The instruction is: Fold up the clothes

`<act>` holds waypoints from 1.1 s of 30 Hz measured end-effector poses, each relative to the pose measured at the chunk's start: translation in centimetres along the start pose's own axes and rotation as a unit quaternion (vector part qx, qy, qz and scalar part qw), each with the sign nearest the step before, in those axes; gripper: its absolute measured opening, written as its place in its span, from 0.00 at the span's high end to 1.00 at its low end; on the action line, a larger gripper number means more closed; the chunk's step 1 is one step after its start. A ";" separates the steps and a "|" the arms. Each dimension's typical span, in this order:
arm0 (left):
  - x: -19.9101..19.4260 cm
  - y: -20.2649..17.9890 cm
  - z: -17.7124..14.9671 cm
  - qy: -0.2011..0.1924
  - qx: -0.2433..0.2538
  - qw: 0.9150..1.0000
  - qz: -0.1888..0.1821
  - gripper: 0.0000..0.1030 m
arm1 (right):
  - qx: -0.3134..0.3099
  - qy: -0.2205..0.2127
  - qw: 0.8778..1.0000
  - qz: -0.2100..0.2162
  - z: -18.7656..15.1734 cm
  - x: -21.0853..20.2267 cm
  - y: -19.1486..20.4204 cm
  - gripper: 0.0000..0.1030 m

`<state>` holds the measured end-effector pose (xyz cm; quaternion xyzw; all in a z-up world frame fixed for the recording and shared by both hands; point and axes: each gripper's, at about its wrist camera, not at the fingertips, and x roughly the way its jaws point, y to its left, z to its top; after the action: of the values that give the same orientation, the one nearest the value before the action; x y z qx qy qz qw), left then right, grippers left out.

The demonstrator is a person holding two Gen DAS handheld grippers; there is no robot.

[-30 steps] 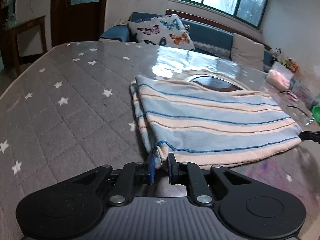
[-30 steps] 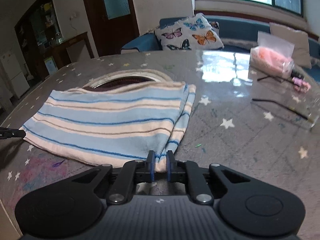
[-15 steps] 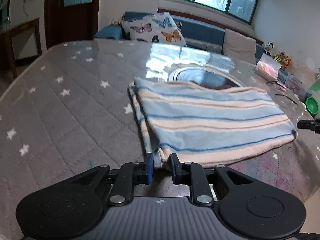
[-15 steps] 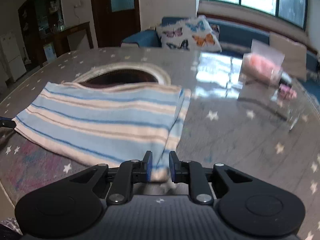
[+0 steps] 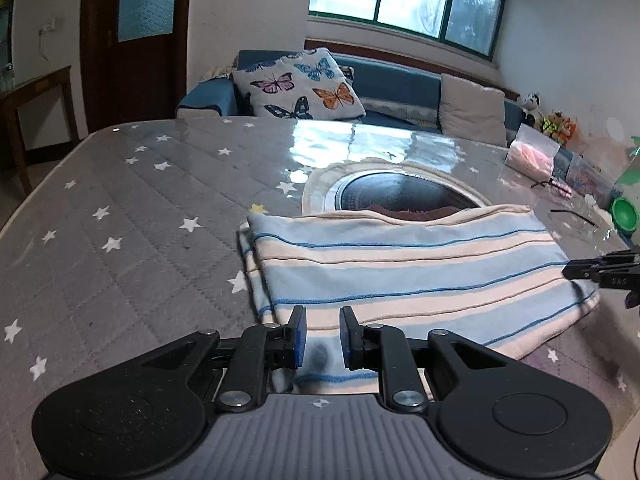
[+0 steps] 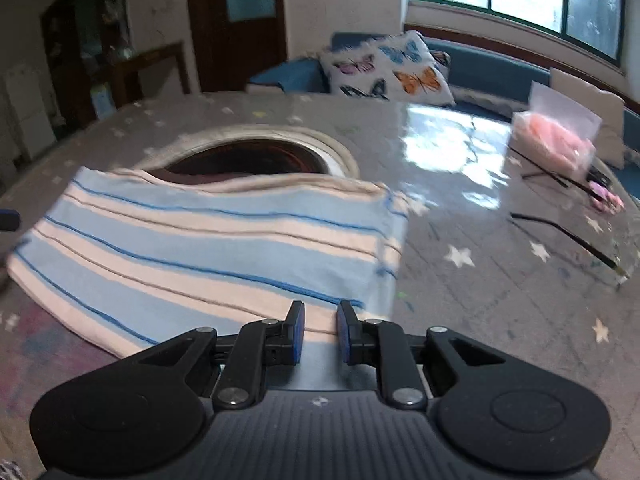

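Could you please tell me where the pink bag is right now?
The pink bag lies far right on the table in the right wrist view, beyond the striped cloth.

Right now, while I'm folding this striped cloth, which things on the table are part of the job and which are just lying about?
Part of the job:
striped cloth, folded on the table
left gripper, open over its near edge
right gripper, open over its near edge

Just lying about:
plastic bag of pink stuff
green cup
thin black stick
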<state>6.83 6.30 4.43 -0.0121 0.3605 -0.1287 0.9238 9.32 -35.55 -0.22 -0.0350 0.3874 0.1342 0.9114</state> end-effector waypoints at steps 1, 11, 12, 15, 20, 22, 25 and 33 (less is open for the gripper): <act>0.3 0.0 0.2 0.002 0.002 1.000 0.000 0.80 | -0.001 -0.001 1.000 -0.002 0.2 -0.1 -0.2 0.84; 4.8 0.1 3.2 0.015 0.010 1.000 0.008 0.79 | -0.005 -0.028 1.000 0.007 4.4 2.1 -0.3 0.83; 5.2 0.1 3.4 0.016 0.011 1.000 0.009 0.79 | -0.004 -0.028 1.000 0.008 4.8 2.7 -0.2 0.83; 6.4 0.2 3.7 0.021 0.019 0.999 0.019 0.79 | 0.000 -0.027 1.000 0.008 5.8 4.2 -0.3 0.83; 7.4 1.3 3.8 0.029 0.010 0.999 0.030 0.79 | 0.021 -0.013 1.000 -0.016 6.3 6.6 -1.6 0.83; 7.2 1.5 4.0 0.026 0.005 0.999 0.025 0.79 | 0.021 -0.019 1.000 -0.014 6.5 6.4 -1.5 0.83; 7.2 1.1 4.4 0.022 0.011 1.000 0.018 0.79 | 0.008 -0.028 1.000 0.007 7.3 6.1 -0.3 0.83; 9.0 0.6 5.6 0.026 0.018 0.999 0.017 0.79 | -0.022 -0.014 0.999 0.025 8.7 9.3 2.7 0.83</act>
<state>17.09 4.30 2.53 0.0142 0.3824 -0.1193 0.9162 20.85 -29.44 -0.72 -0.0434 0.3719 0.1657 0.9123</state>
